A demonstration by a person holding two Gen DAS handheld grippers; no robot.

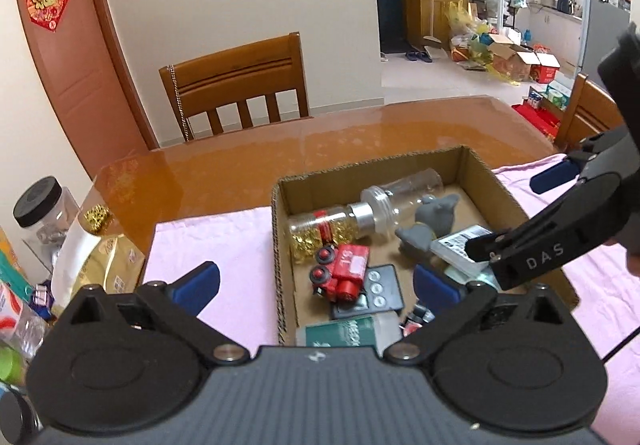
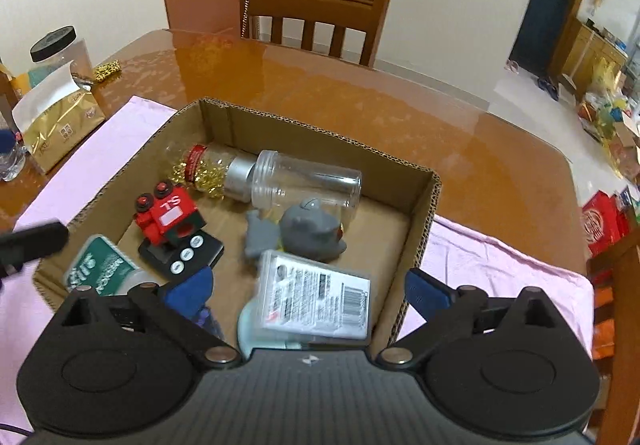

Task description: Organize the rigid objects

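Observation:
An open cardboard box (image 1: 484, 169) (image 2: 420, 241) sits on a pink cloth. Inside lie a clear jar (image 2: 308, 181), a bottle of gold pieces (image 2: 208, 165), a red toy train (image 1: 346, 273) (image 2: 170, 219), a black remote (image 2: 188, 251), a grey shark toy (image 2: 312, 229), a green-and-white packet (image 2: 100, 269) and a clear labelled case (image 2: 316, 299). My left gripper (image 1: 316, 283) is open above the box's near left wall. My right gripper (image 2: 308, 289) (image 1: 518, 213) is open over the box's near right part. The case lies between its fingers, clear of both pads.
The pink cloth (image 1: 224, 245) covers the near part of a glossy brown table (image 2: 360, 105). A gold-and-white bag (image 2: 56, 121), a black-lidded jar (image 2: 54, 41) and other packets stand at the left. A wooden chair (image 1: 240, 81) is behind the table, another at the right.

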